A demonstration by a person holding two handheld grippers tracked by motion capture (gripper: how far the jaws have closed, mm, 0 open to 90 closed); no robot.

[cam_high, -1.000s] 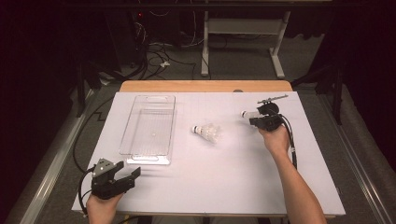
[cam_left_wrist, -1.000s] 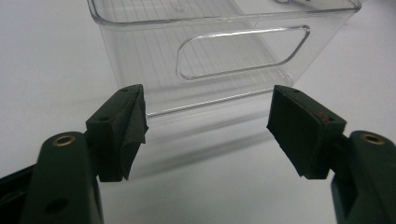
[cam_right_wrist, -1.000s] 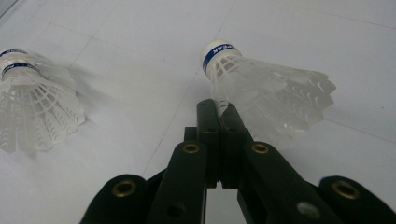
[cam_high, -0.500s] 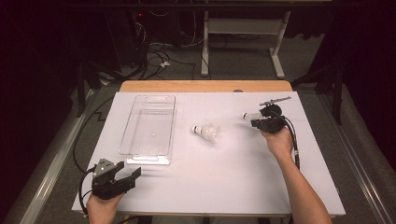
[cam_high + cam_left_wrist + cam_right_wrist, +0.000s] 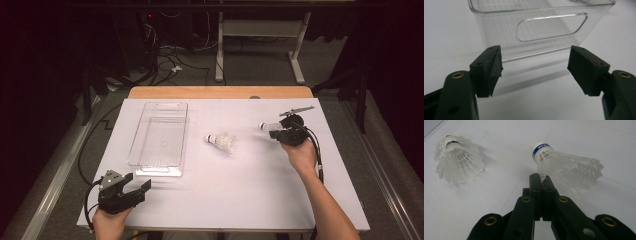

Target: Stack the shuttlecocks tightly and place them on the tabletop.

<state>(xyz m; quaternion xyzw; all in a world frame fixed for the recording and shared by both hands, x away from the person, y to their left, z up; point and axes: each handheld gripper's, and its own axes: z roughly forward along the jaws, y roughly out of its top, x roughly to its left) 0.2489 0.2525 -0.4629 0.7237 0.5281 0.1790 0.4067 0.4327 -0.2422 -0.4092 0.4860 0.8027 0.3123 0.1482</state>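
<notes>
Shuttlecock (image 5: 564, 167) pinched at its skirt edge in my right gripper (image 5: 278, 131), at the table's far right. A second shuttlecock (image 5: 221, 142) lies mid-table, just right of the clear bin (image 5: 159, 134), which holds nothing yet. My left gripper (image 5: 131, 189) rests near left, jaws spread wide, holding nothing. By my reckoning, both birdies remain to be binned.

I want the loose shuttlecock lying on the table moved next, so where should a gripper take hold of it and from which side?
Judging by its pose, grip the shuttlecock across the narrow neck just behind its cork, coming from above. It lies on its side, cork toward the clear bin, and the flared plastic skirt looks too springy to pinch firmly.
</notes>
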